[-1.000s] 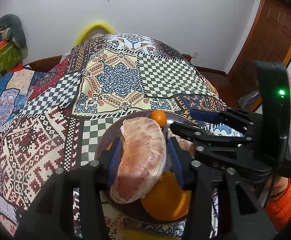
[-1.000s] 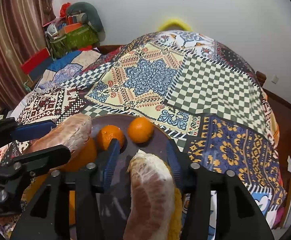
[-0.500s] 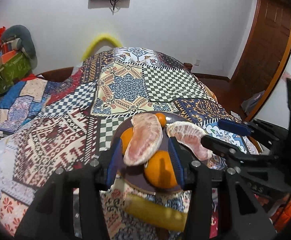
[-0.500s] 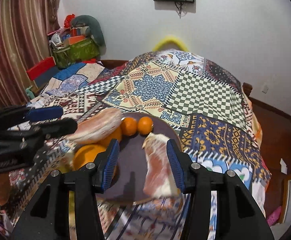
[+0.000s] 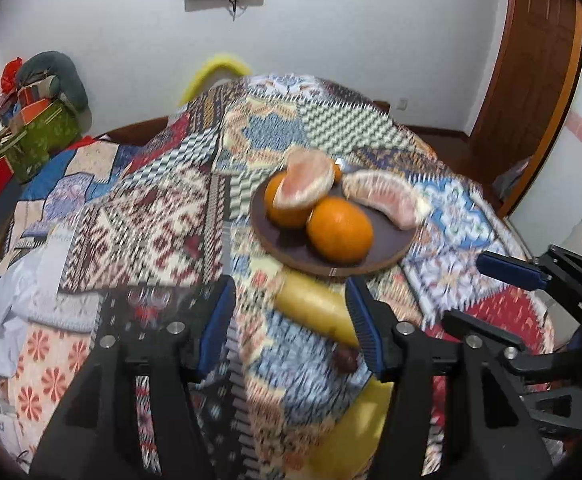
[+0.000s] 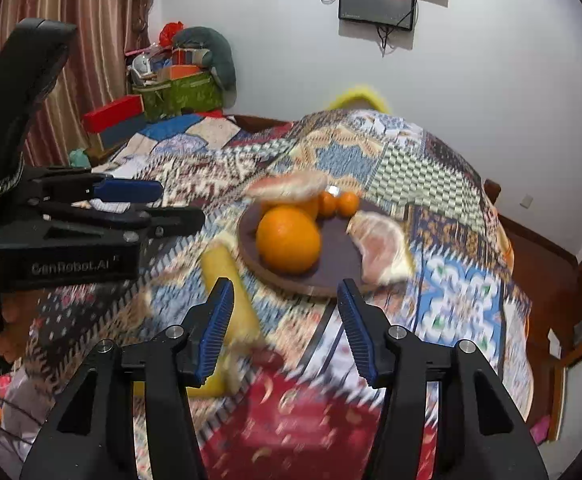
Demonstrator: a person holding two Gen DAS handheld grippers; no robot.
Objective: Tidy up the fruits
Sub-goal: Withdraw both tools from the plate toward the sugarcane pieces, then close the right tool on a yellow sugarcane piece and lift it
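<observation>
Both grippers have backed away from the plate (image 5: 375, 256) since a second ago, each leaving its pomelo piece there. I see the left gripper (image 5: 291, 328) and right gripper (image 6: 285, 330) with jaws opening and nothing between them. One pomelo piece (image 5: 305, 178) rests atop an orange (image 5: 339, 228), the other (image 6: 383, 246) lies at the plate's right edge; a banana (image 5: 315, 310) lies on the cloth just beside the plate.

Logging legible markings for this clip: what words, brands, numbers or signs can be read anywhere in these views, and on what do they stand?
"GenRobot.AI": pale lettering on the black body of the left gripper, seen side-on in the right wrist view.
The wall screen has small marks along its lower edge, too small to read.
Boxes in the pile by the curtain: any print is too small and blurred.
Nothing else is legible.
</observation>
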